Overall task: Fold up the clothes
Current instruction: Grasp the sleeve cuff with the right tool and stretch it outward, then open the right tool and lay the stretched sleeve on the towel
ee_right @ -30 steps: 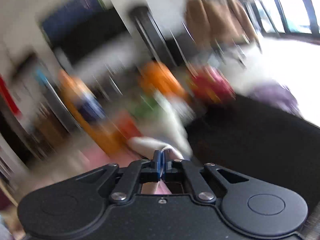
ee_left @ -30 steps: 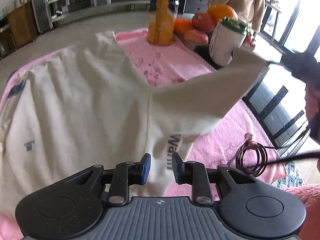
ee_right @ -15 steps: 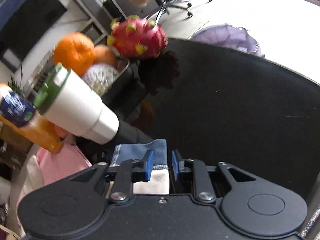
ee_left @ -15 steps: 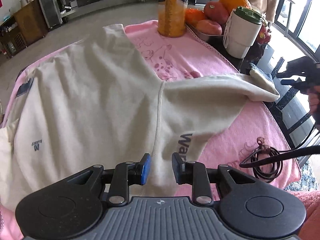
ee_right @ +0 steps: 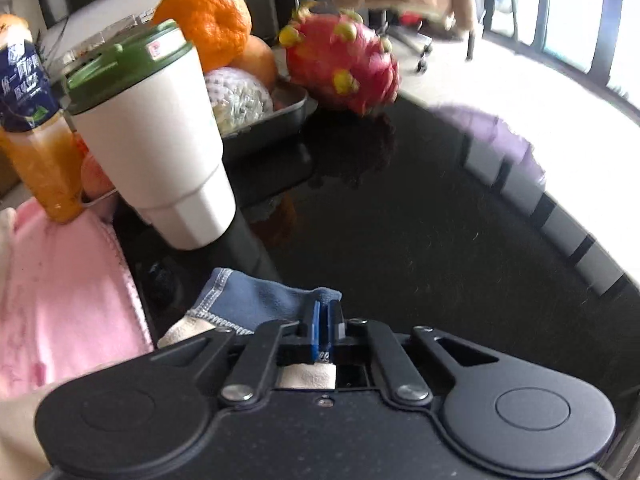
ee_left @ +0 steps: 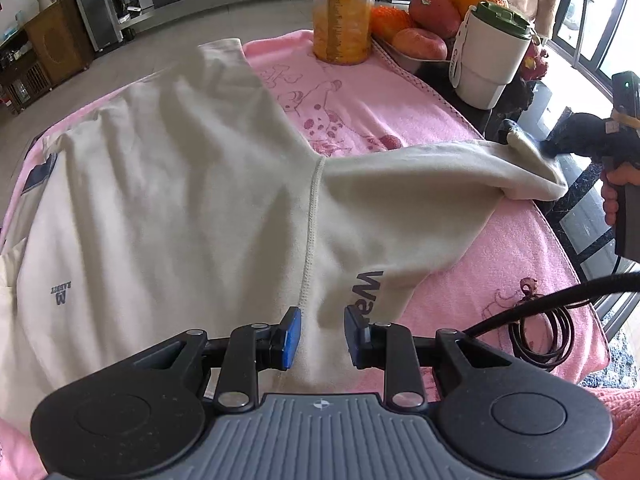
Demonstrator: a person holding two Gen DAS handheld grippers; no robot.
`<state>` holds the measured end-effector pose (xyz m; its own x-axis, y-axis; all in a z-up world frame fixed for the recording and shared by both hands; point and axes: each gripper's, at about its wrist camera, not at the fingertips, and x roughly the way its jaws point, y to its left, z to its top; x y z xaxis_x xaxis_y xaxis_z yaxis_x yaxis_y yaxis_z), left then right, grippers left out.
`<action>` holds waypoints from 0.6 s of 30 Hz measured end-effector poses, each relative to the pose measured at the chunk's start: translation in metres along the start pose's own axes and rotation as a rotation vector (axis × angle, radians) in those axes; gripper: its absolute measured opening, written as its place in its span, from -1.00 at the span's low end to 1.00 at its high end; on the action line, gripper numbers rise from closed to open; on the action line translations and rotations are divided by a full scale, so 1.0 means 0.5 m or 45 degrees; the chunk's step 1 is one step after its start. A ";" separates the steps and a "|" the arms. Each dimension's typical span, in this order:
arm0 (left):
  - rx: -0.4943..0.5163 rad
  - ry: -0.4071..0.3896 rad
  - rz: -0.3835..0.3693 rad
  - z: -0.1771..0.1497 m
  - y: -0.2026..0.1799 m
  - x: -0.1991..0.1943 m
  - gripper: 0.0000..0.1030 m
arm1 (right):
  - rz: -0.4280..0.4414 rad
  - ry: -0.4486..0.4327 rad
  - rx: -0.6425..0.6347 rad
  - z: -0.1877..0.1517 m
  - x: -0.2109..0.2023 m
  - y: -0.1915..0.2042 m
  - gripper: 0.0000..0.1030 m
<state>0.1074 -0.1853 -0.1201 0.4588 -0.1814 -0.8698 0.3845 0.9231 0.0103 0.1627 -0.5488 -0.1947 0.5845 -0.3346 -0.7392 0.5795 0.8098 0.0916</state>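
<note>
Cream sweatshirt (ee_left: pixel 168 184) spread flat on pink blanket (ee_left: pixel 360 92) over the tabletop (ee_right: pixel 420 248), one sleeve (ee_left: pixel 420 176) stretched toward the right edge. Left gripper (ee_left: pixel 319 334) low over the hem, fingers partly open, nothing pinched. Right gripper (ee_right: pixel 323 326) fingers closed on blue cuff (ee_right: pixel 260 300). White cup (ee_right: pixel 156 140) and fruit tray (ee_right: pixel 280 120) just beyond.
</note>
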 end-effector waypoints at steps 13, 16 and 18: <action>0.054 0.043 -0.084 0.005 -0.021 0.036 -0.42 | -0.044 -0.352 0.268 0.058 -0.055 -0.034 -0.91; 0.047 0.067 -0.083 -0.001 -0.020 0.046 -0.42 | -0.180 -0.220 0.211 0.051 -0.004 -0.035 -0.58; 0.045 0.066 -0.087 -0.004 -0.015 0.042 -0.42 | -0.188 -0.157 0.250 0.050 -0.002 -0.051 -0.58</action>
<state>0.1126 -0.1952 -0.1393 0.3885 -0.2250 -0.8936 0.4419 0.8964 -0.0335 0.1615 -0.5813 -0.1793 0.5435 -0.5078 -0.6684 0.7554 0.6432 0.1256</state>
